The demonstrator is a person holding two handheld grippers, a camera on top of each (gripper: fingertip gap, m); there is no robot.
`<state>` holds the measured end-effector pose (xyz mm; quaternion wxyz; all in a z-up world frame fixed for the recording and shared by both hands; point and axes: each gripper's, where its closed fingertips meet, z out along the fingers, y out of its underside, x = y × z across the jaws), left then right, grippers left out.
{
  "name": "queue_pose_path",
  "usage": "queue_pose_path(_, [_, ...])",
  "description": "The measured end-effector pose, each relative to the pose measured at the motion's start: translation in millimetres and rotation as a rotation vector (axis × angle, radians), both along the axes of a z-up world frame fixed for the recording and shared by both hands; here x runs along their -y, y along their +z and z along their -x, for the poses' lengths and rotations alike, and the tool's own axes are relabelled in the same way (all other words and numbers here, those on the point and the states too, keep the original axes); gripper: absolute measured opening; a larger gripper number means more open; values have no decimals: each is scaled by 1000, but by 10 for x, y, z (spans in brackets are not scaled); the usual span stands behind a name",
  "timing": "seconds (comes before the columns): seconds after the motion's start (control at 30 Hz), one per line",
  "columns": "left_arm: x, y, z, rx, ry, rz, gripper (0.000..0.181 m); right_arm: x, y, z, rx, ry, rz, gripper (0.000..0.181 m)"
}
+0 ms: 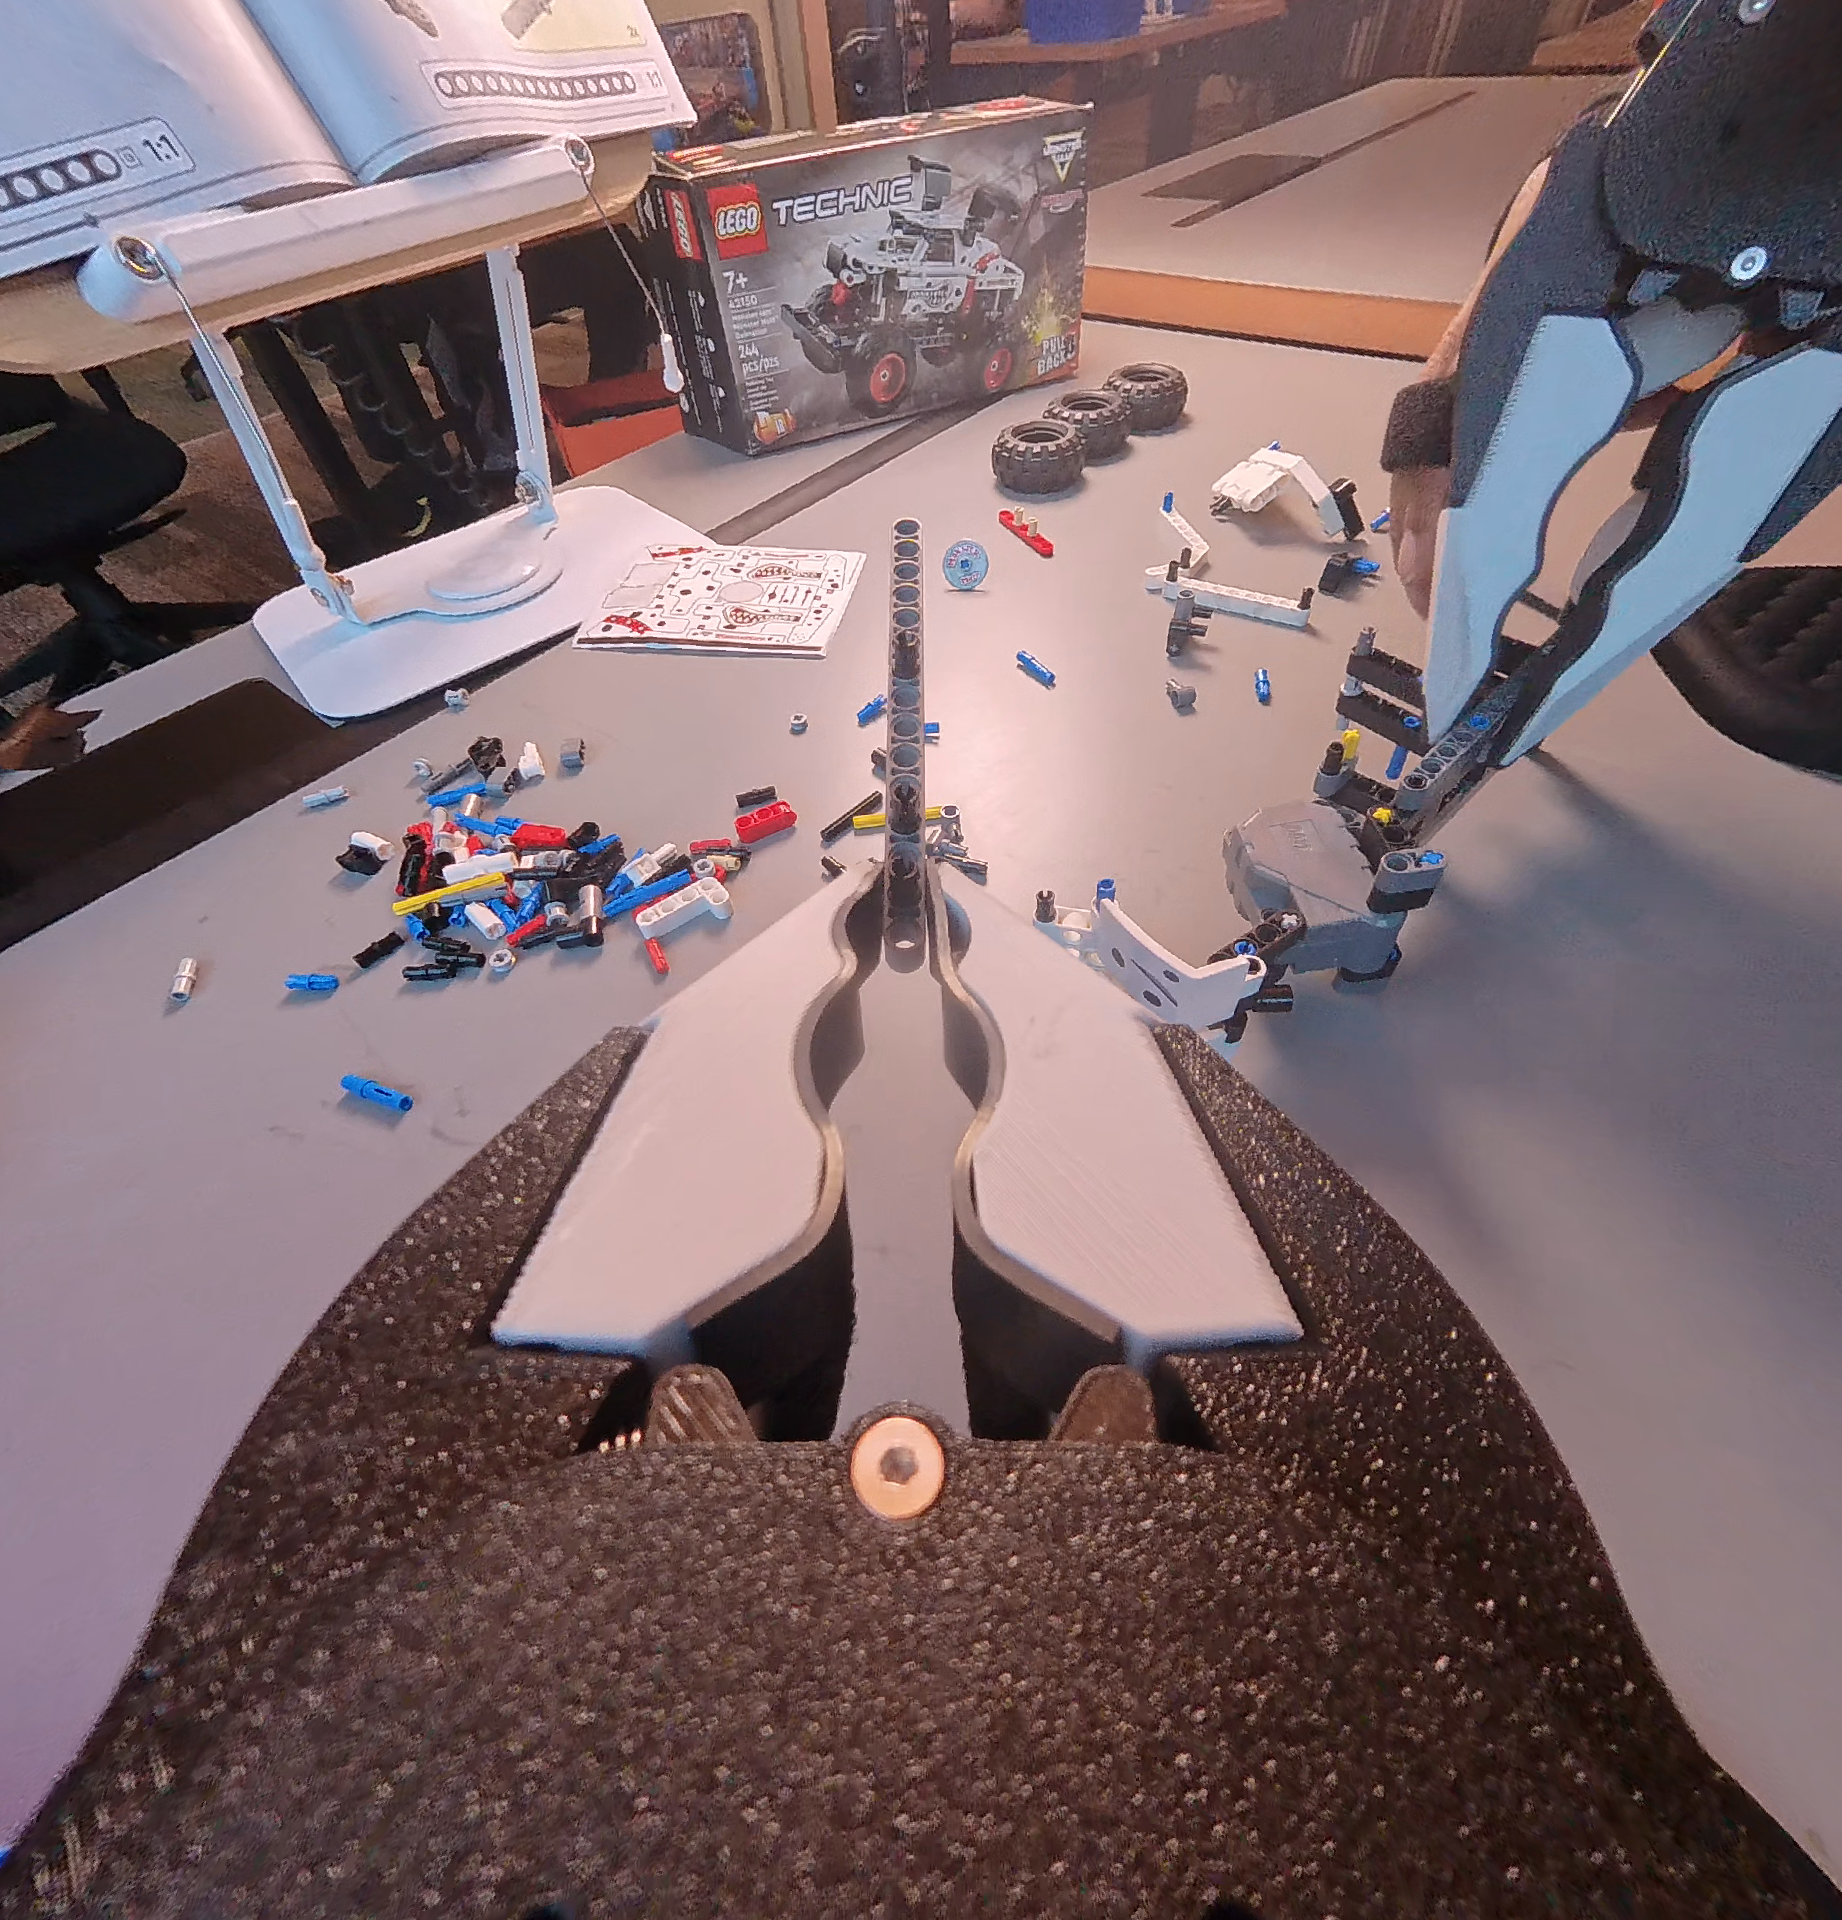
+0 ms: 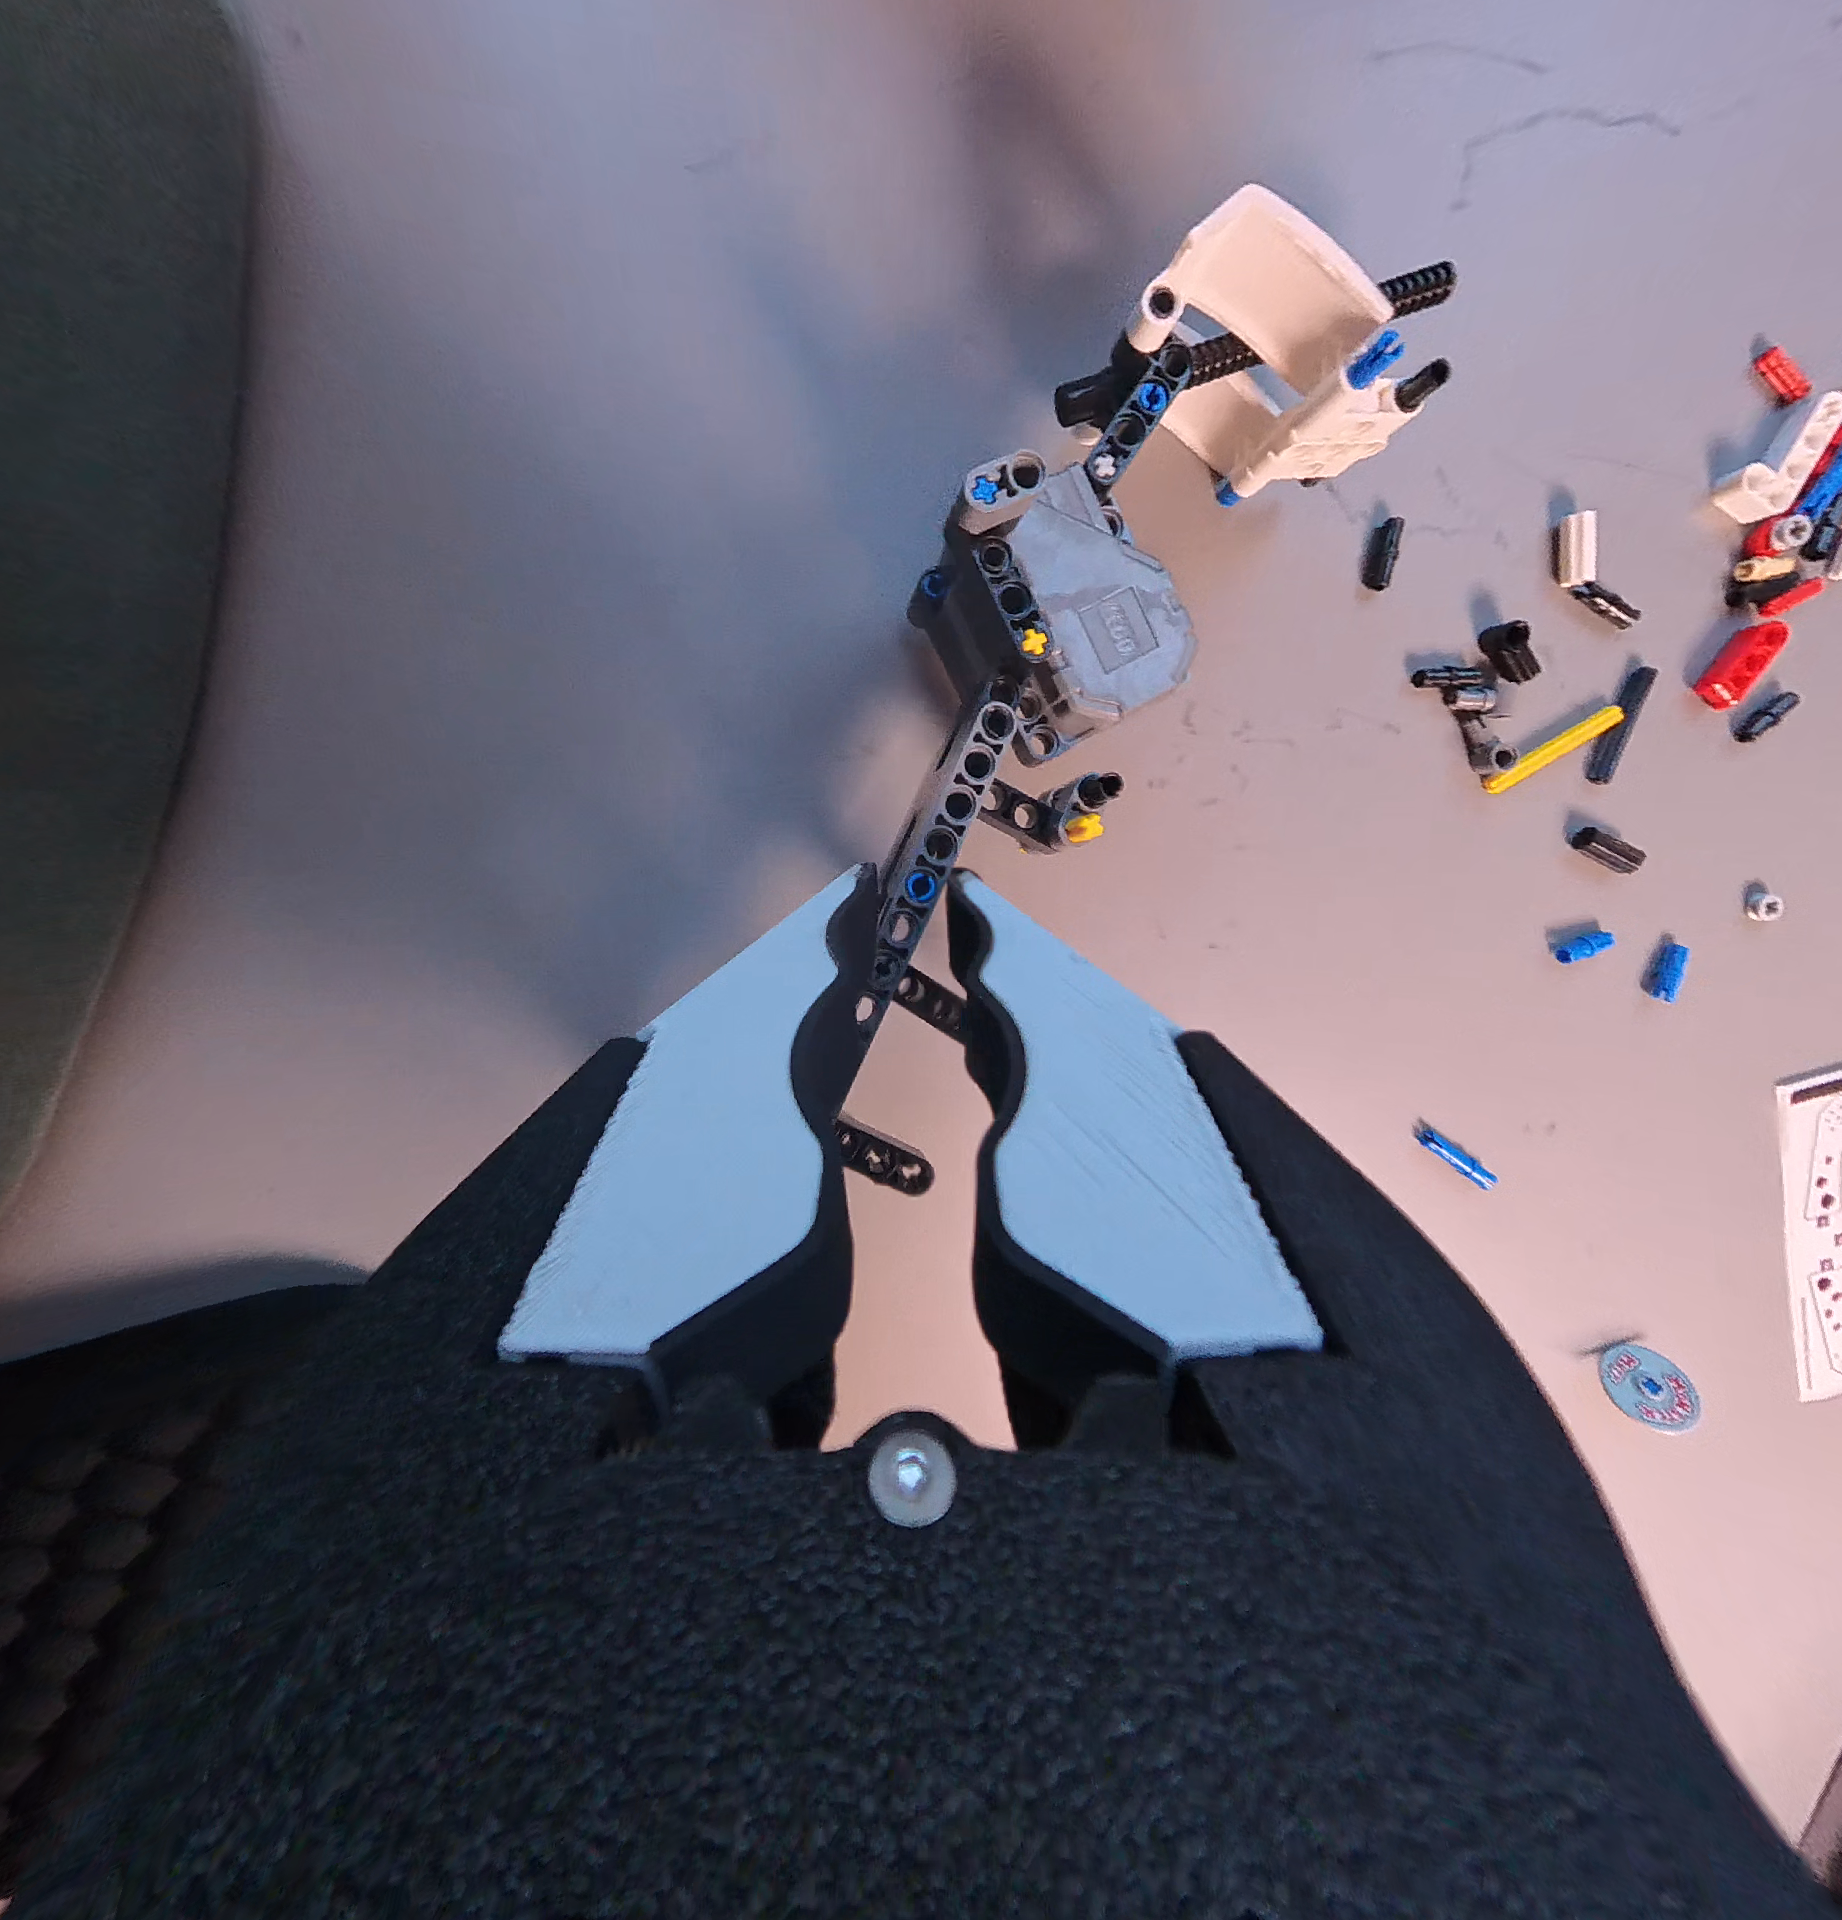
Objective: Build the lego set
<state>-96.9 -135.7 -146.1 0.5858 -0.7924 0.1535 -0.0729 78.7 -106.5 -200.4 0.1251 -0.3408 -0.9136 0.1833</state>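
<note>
Left claw (image 1: 904, 883) clamped on long black holed beam (image 1: 904, 665); right claw (image 2: 901, 894) clamped on bumpy chassis beam (image 2: 948, 821), bare smooth gray table (image 1: 1519, 1195) beside.

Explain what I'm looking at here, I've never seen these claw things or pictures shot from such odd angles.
There is no robot here. A person holds a two-finger gripper in each hand, and each gripper carries a camera looking forward along its fingers.

In the left wrist view, the left gripper is shut on a long dark beam with a row of holes. The right gripper shows farther off in that view.

In the right wrist view, the right gripper clamps a beam of the half-built model, which has a grey block and a white panel.

On the grey table lie a pile of small loose parts, three black tyres, a sticker sheet and the set's box. An open instruction booklet sits on a white stand.
</note>
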Motion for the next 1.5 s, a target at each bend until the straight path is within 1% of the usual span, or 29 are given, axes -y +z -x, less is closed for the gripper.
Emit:
queue_pose_path(0.13, [3, -18, -36, -4, -18, 7, 7, 44, -3, 0, -14, 42, 9, 12])
queue_pose_path(0.33, [9, -66, -115, -13, -58, 26, 7, 63, -14, 7, -60, 137, -64, 11])
queue_pose_path(0.47, [15, -123, -190, -27, -96, 49, 7, 119, -23, 8, -52, 168, -43, 11])
queue_pose_path(0.67, [22, -167, -237, -55, -120, 60, 8, 140, -25, 37, -38, 170, -13, 11])
queue_pose_path(0.73, [22, -171, -238, -52, -123, 62, 7, 129, -19, 47, -34, 153, -1, 15])
queue_pose_path(0.93, [23, -180, -242, -51, -128, 64, 7, 126, 84, 56, -50, 115, 67, 18])
queue_pose_path(1.03, [26, -174, -248, -53, -131, 61, 7, 109, 61, 45, -44, 105, 65, 16])
queue_pose_path(1.13, [27, -169, -249, -52, -131, 58, 7, 134, 27, 25, -25, 96, 76, 9])
queue_pose_path(1.5, [17, -214, -264, -48, -138, 72, 7, 176, 20, 83, -40, 91, 86, 8])
